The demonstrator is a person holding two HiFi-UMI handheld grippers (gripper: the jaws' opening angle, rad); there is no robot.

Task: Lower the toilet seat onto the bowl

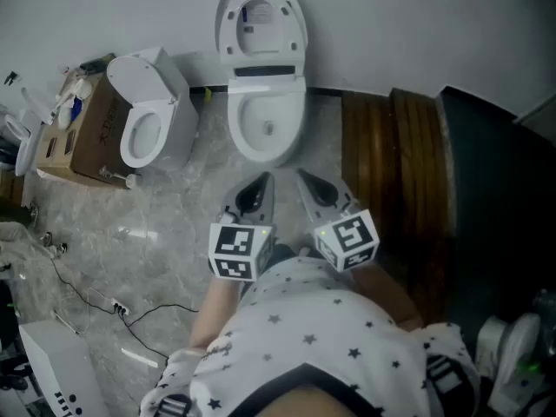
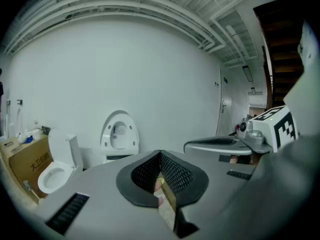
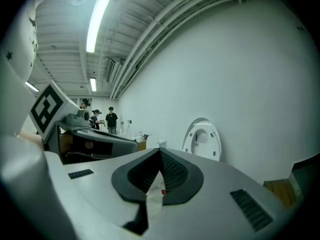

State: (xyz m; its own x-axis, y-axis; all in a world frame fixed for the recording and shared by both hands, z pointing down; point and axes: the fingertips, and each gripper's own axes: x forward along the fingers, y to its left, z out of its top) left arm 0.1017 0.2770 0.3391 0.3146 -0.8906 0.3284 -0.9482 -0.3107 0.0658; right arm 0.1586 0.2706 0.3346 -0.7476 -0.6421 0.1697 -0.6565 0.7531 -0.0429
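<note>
The jaws of the left gripper (image 2: 160, 158) are pressed together, and nothing is pinched between them. The jaws of the right gripper (image 3: 160, 156) are likewise closed on nothing. In the head view both grippers are seen side by side, held close in front of the person's body, above a star-patterned garment (image 1: 313, 337). Their tips are aimed forward and slightly downward, toward the toilet ahead. They hang over the marble floor (image 1: 174, 224), short of the bowl (image 1: 268, 129) and touching nothing.

The toilet seat (image 1: 261, 23) is found raised, standing upright against the white wall (image 1: 417, 24) behind the bowl, well apart from both grippers. It shows in each gripper view as a white oval beyond the closed jaws.

The task is judged not to have been started: no contact with the seat has been made, and the bowl's rim lies uncovered. Everything is left to be done. The seat must be reached, tipped forward off the wall, and let down flat onto the rim.

A second toilet (image 1: 148, 124) is seen to the left beside a cardboard box (image 1: 82, 142), and wooden steps (image 1: 395, 172) lie to the right. Neither is taken to be involved.
</note>
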